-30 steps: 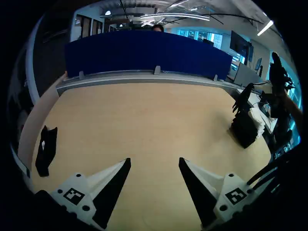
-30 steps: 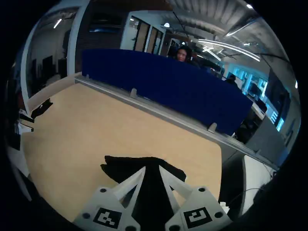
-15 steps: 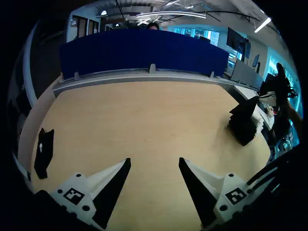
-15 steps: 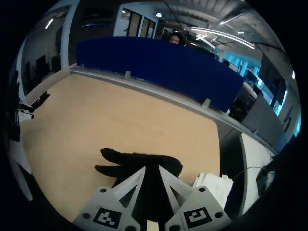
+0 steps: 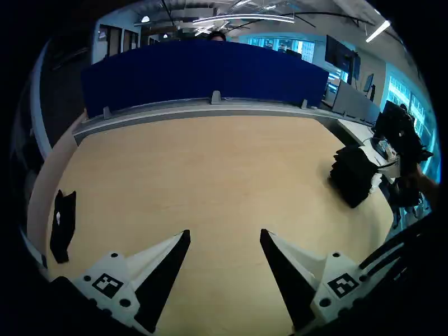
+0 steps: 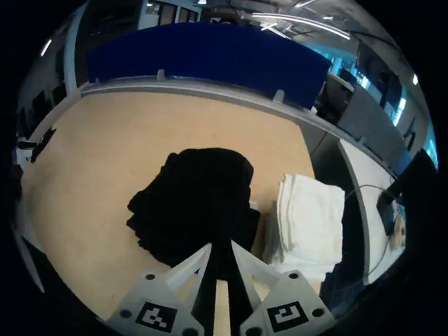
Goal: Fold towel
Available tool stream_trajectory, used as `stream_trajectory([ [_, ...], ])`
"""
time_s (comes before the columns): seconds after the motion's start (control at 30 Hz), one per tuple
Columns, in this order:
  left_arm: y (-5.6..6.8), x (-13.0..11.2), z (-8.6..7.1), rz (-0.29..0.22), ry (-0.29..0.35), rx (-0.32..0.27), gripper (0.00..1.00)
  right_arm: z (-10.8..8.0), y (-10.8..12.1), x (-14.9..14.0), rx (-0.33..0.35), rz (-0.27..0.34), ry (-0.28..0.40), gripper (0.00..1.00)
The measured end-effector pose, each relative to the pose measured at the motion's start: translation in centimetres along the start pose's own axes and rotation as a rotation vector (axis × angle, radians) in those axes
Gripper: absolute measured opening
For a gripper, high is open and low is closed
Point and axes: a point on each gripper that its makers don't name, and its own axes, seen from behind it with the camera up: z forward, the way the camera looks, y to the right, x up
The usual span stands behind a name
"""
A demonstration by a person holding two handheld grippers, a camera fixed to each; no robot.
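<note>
The right gripper (image 6: pixel 221 244) is pinching the near edge of the black towel (image 6: pixel 196 196), which is lying on the table (image 6: pixel 112 145) beside white towels (image 6: pixel 311 215). The left gripper (image 5: pixel 224 231) is hovering, fingers spread wide, holding nothing.

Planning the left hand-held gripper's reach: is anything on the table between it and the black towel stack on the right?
Nothing visible does. Bare table lies between the open left hand-held gripper and the black towel stack near the table's right edge.
</note>
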Motion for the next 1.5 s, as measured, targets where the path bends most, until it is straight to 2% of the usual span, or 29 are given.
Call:
stream_trajectory([
  [0.3, -0.1, -0.1, -0.3, 0.011, -0.002, 0.011, 0.92, 2.2, 0.8, -4.3, -0.033, 0.100, -0.053, 0.09],
  [0.57, -0.2, -0.1, -0.5, 0.013, -0.003, 0.016, 0.92, 3.5, 1.3, -5.3, -0.058, 0.162, -0.063, 0.10],
  [0.77, -0.4, -0.1, -0.7, 0.016, -0.002, 0.018, 0.92, 3.1, 1.3, -5.3, -0.072, 0.163, -0.050, 0.15],
  [0.87, -0.5, 0.0, -0.7, 0.017, -0.002, 0.019, 0.92, 2.6, 1.4, -5.1, -0.083, 0.154, -0.036, 0.22],
  [1.2, -0.1, 0.2, -0.6, 0.021, 0.002, 0.007, 0.92, 1.0, 2.3, -4.6, -0.139, 0.141, 0.003, 0.69],
  [1.4, 0.0, 0.3, -0.7, 0.024, 0.008, 0.002, 0.92, 0.4, 2.7, -4.7, -0.163, 0.135, 0.006, 0.89],
  [1.5, -0.1, 0.4, -0.7, 0.021, 0.009, 0.001, 0.92, 0.1, 2.6, -4.5, -0.163, 0.136, 0.014, 0.95],
])
